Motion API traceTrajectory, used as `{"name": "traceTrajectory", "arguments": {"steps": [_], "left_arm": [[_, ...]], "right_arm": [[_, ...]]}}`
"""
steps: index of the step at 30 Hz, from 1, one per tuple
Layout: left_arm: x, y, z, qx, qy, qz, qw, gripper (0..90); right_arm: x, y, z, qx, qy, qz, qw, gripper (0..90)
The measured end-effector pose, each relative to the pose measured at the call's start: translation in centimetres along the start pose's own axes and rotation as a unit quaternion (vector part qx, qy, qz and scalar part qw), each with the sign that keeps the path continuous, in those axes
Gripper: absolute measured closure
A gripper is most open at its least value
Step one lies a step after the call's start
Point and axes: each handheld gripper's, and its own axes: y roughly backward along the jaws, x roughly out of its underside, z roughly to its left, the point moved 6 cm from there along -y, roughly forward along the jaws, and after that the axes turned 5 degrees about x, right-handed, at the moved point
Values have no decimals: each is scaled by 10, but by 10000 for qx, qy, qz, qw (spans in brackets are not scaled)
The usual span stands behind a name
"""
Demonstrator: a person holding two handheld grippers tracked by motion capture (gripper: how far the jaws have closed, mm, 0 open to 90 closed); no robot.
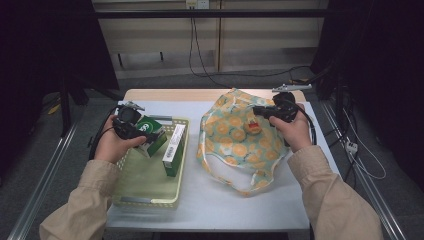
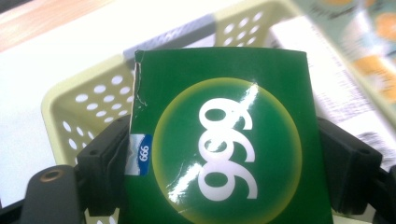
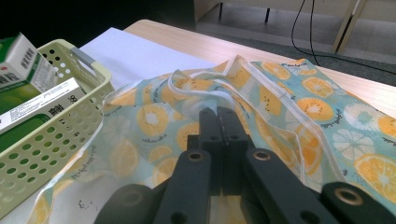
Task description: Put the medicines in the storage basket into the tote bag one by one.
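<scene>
Seen from the high view, the left gripper (image 1: 131, 124) lifts a green box (image 1: 150, 135) above the yellow basket (image 1: 150, 200) at nine o'clock on the desk (image 1: 210, 210), where a second box (image 1: 174, 150) stands on edge; the right gripper (image 1: 267, 112) pins the citrus-print bag (image 1: 240, 145) at three o'clock. In the left gripper view, the jaws clamp the green box's sides above the basket's perforated wall (image 2: 84, 112). In the right gripper view, the jaws are pressed together on a fold of the bag's fabric (image 3: 280, 93). Packing appears barely begun: one box in hand, another left in the basket.
</scene>
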Motion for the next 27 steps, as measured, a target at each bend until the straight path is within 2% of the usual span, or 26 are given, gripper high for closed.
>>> {"name": "traceTrajectory", "arguments": {"steps": [6, 9, 15, 19, 27], "left_arm": [[-18, 17, -16, 118, -50, -167, 9998, 174], [-26, 21, -29, 225, -184, -212, 9994, 174], [-41, 21, -55, 494, -337, -285, 9978, 175], [-52, 20, -70, 608, -500, -313, 9964, 174], [-74, 14, -100, 827, -653, -452, 9934, 174]], "right_arm": [[0, 0, 1, 3, 9, -6, 10000, 900], [0, 1, 1, 4, -1, 5, 10000, 900], [-1, 1, 3, 22, 42, 7, 10000, 900], [-2, 2, 4, 14, 51, -1, 10000, 900], [-2, 3, 3, 19, 40, 3, 10000, 900]]}}
